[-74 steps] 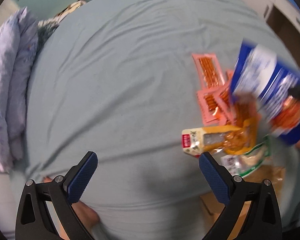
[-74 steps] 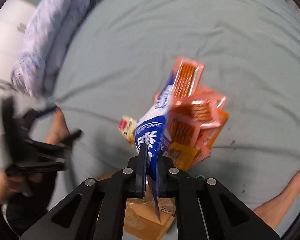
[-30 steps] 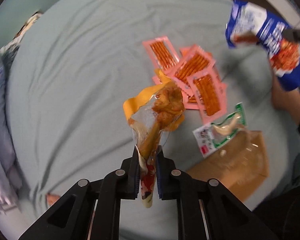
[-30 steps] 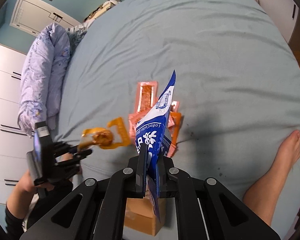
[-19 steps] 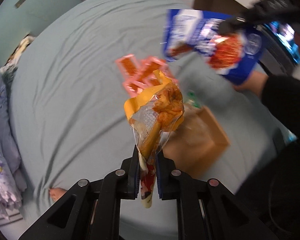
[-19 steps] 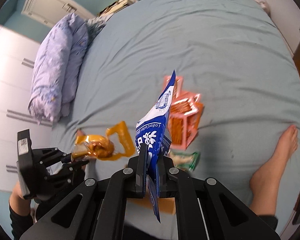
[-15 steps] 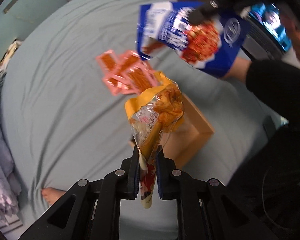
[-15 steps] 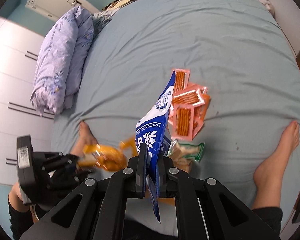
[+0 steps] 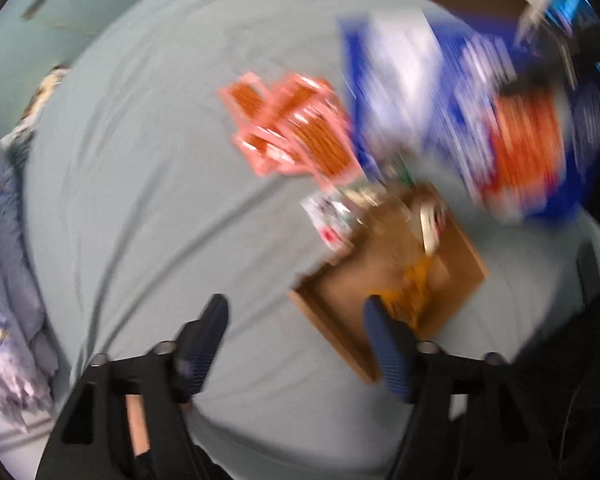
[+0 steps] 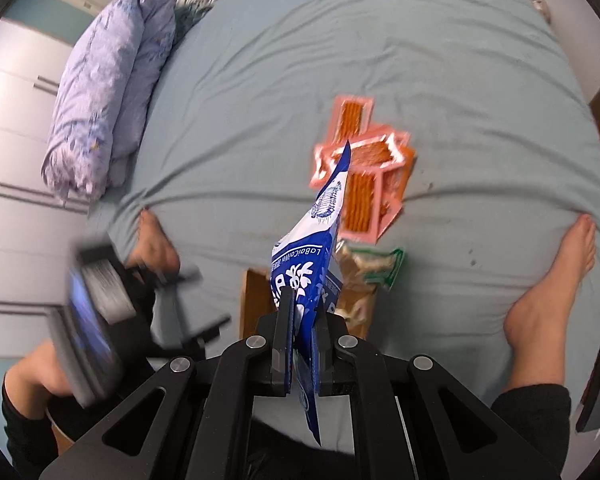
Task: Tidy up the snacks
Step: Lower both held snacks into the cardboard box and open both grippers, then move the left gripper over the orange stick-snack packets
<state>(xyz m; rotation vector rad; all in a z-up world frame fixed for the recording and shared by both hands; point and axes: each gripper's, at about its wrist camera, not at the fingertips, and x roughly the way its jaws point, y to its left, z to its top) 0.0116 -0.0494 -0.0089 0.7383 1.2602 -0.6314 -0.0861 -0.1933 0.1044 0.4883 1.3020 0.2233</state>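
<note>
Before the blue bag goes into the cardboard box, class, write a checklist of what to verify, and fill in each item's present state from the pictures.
1. Right gripper shut on the blue bag: ok.
2. Left gripper open and holding nothing: ok.
3. Orange chicken pack lying inside the cardboard box: ok, though blurred.
4. Room left in the box for the blue bag: cannot tell; the left wrist view is blurred.
5. Left gripper out of the way of the box: not ok; it hangs just beside the box's near corner.
6. Red stick packets and green packet packed: not ok; both lie on the bed sheet.
</note>
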